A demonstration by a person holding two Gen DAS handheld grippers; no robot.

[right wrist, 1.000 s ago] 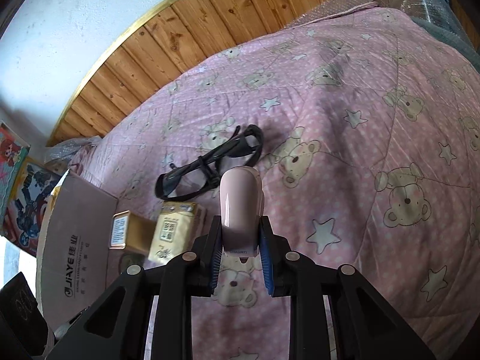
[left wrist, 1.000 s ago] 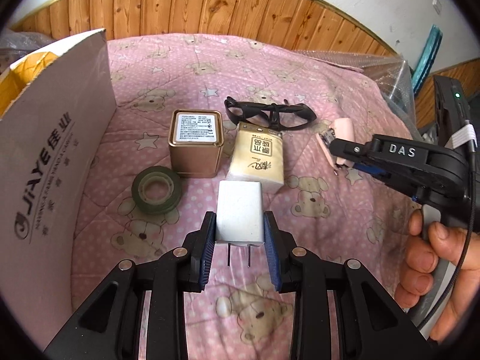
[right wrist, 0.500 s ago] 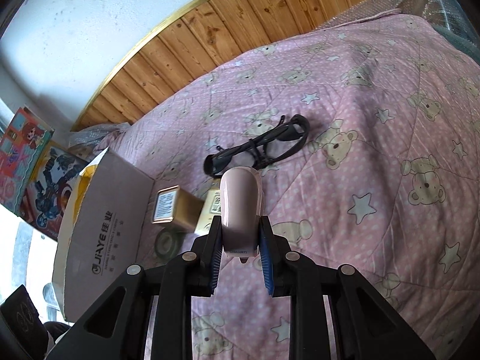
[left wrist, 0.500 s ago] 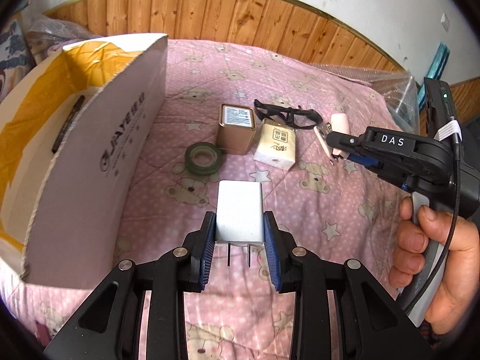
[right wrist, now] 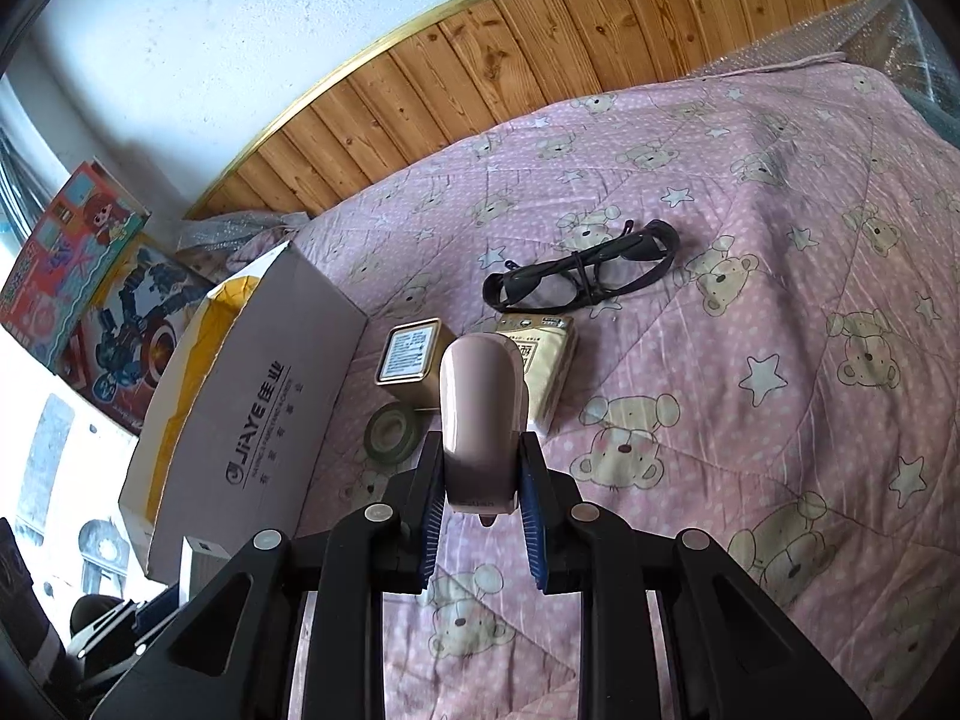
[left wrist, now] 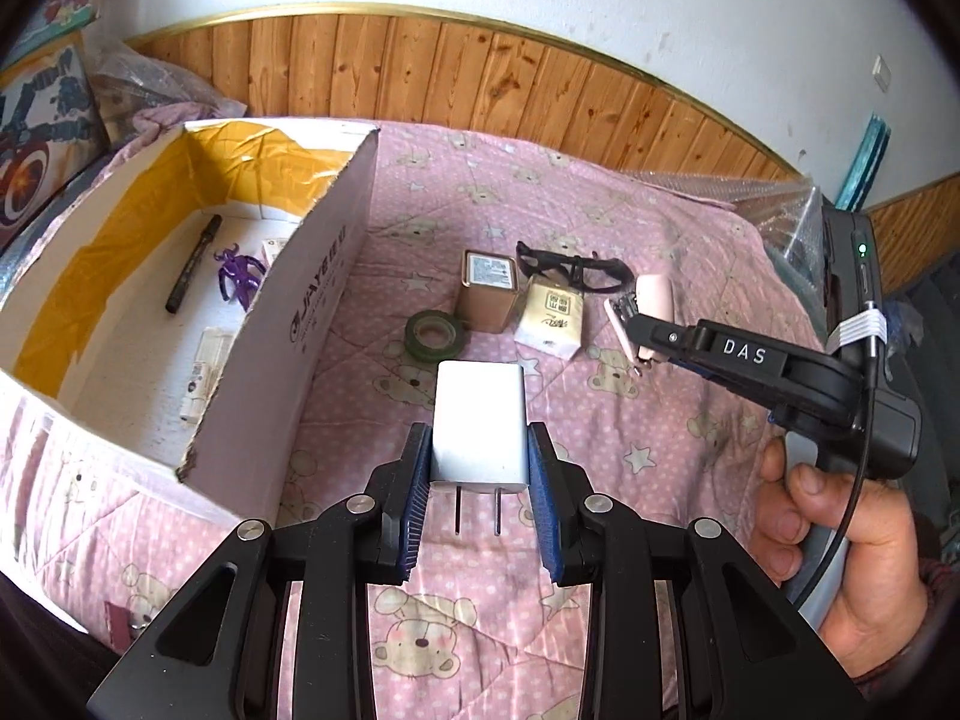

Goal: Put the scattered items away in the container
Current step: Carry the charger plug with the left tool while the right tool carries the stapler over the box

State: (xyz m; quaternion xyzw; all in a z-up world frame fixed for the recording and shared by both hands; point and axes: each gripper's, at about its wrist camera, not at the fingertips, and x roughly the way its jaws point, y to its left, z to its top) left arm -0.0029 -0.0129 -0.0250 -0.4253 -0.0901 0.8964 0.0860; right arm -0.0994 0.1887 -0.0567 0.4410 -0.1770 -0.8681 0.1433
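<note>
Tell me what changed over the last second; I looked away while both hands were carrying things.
Both grippers pulled back and up from the bedspread; the cardboard box swung into the left wrist view, its inside now visible. The left gripper keeps its hold on the white charger, the right gripper on the pink clipper. Glasses, tin, tape roll and tissue pack lie unmoved.

Both grippers are black, with silver screws and blue ribbed pads. The right gripper (left wrist: 645, 330) bears white "DAS" lettering, a black cable and a green light.
</note>
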